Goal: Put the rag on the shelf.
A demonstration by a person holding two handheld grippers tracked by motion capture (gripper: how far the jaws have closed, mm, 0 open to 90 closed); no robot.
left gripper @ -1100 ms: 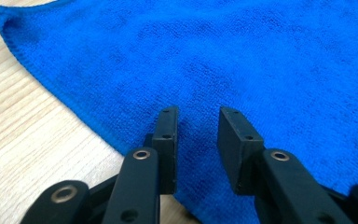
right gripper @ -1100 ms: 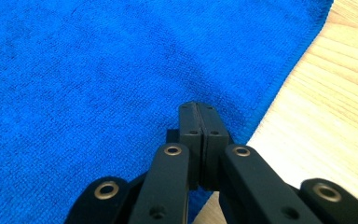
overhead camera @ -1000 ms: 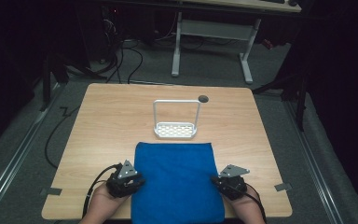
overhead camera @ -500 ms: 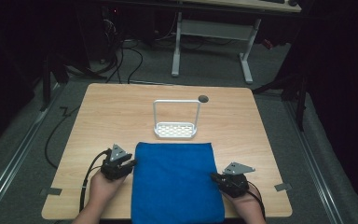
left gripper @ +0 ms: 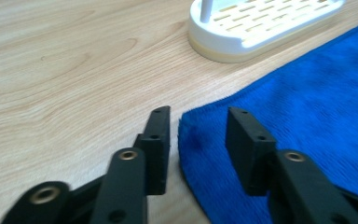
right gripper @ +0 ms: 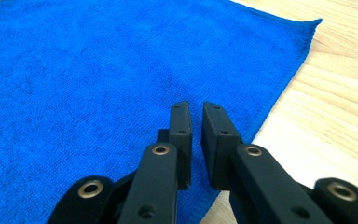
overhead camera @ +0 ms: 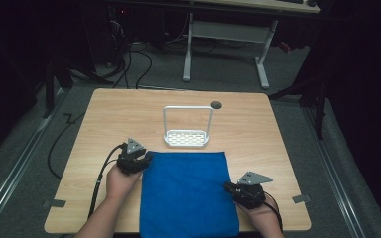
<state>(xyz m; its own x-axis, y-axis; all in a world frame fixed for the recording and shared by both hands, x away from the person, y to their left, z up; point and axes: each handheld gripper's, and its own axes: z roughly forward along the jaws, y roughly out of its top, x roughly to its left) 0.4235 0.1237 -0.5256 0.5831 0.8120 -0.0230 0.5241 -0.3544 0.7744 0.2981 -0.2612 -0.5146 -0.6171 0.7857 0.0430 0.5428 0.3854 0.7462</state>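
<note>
Where the tabletop comes nearest the person, a blue cloth lies flat: a rectangle of short fuzzy pile with a stitched hem, running from the table's middle to its 6 o'clock edge.

Left gripper: black, two flat-faced jaws, a grey three-cornered plate on top, set at the cloth's 10 o'clock corner. Its jaws have just been opening and stand well apart; in the left gripper view the corner of the cloth lies between them, with no pad pressing on it.

Right gripper: same make, at the cloth's 4 o'clock edge. Its jaws have just been opening slightly and show a narrow slit; in the right gripper view they hang over the pile near the hem, nothing between them.

White rack: smooth plastic, an oval slotted base with a thin upright hoop, just beside the cloth's far hem at 12 o'clock.

Table: pale wood grain, rounded corners, a small dark round hole at 1 o'clock from the rack.
</note>
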